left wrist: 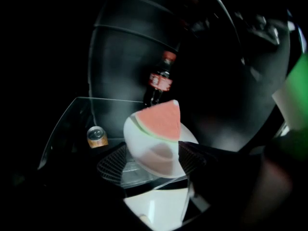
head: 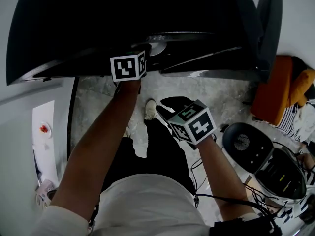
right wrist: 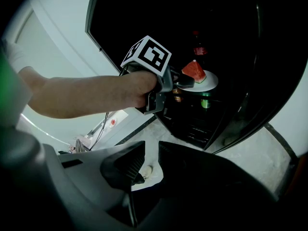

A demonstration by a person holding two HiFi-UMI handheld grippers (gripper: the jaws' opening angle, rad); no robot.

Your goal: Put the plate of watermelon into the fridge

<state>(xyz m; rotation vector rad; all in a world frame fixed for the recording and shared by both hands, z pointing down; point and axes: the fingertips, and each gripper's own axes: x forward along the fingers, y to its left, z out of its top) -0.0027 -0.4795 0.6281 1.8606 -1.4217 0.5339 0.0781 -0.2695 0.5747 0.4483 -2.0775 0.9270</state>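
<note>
Grey mottled floor (head: 216, 95) runs up to a dark fridge (right wrist: 231, 42) with its door standing open. Reaching inside it, the left tongs (right wrist: 186, 84) are clamped on the rim of a white plate (left wrist: 154, 153). That plate carries a single wedge of watermelon (left wrist: 161, 121), red flesh showing and green rind at one edge. It hangs tilted over a wire rack (left wrist: 113, 170), close by a glass shelf (left wrist: 72, 112) where a small can (left wrist: 97, 137) stands. Behind the wedge, a cola bottle (left wrist: 160, 81) stands upright, red cap on top. Outside the fridge, the right tongs (right wrist: 151, 159) hang above the floor, jaws almost together with only a slit between them and nothing in it.
</note>
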